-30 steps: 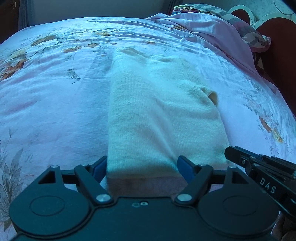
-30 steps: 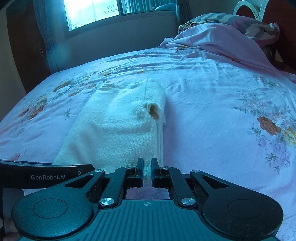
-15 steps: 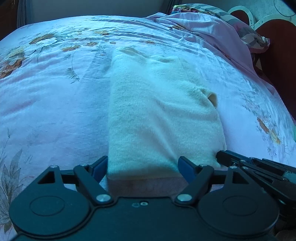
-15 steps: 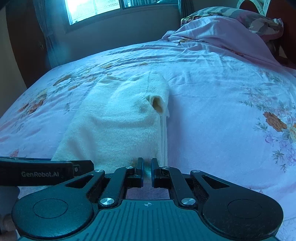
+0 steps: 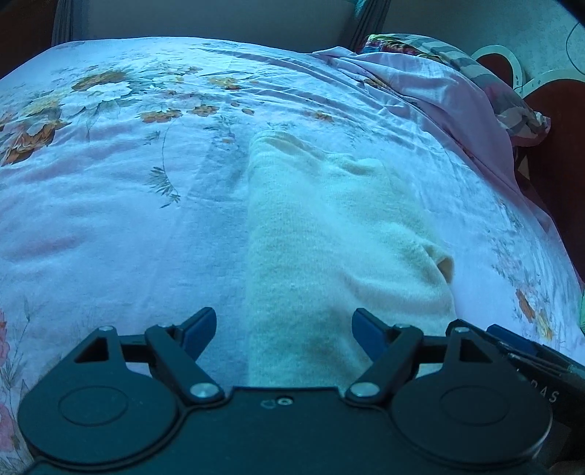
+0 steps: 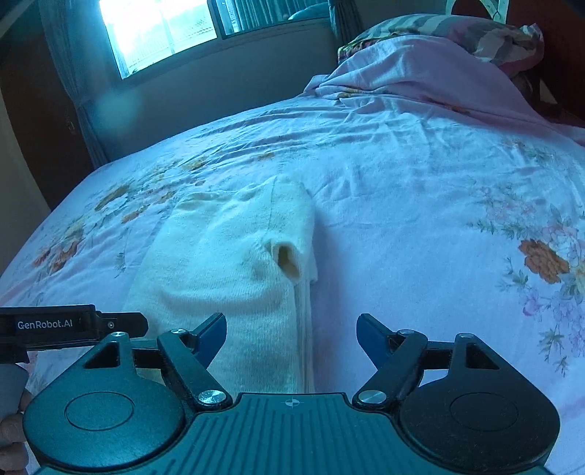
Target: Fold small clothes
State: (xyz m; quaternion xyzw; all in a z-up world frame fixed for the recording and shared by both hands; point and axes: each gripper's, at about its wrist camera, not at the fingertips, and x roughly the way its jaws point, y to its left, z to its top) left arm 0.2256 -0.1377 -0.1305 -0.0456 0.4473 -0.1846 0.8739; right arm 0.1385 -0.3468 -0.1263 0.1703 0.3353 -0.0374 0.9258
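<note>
On bed: cream sweater [image 5: 329,248] folded lengthwise, frame centre (sleeve hole [image 6: 287,259] at right edge)
Left gripper [image 5: 283,325]: fingers wide, over sweater's near end
Right gripper [image 6: 290,330]: fingers wide, straddling sweater's right edge
Bedsheet [image 6: 420,204]: floral

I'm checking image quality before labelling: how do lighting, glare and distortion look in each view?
Left wrist view: a blue cast over the cream sweater, fisheye bowing the bed into a dome, no glare. Right wrist view: the window is blown out white, a faint flare spot hangs below it, and the same curved distortion applies.
</note>
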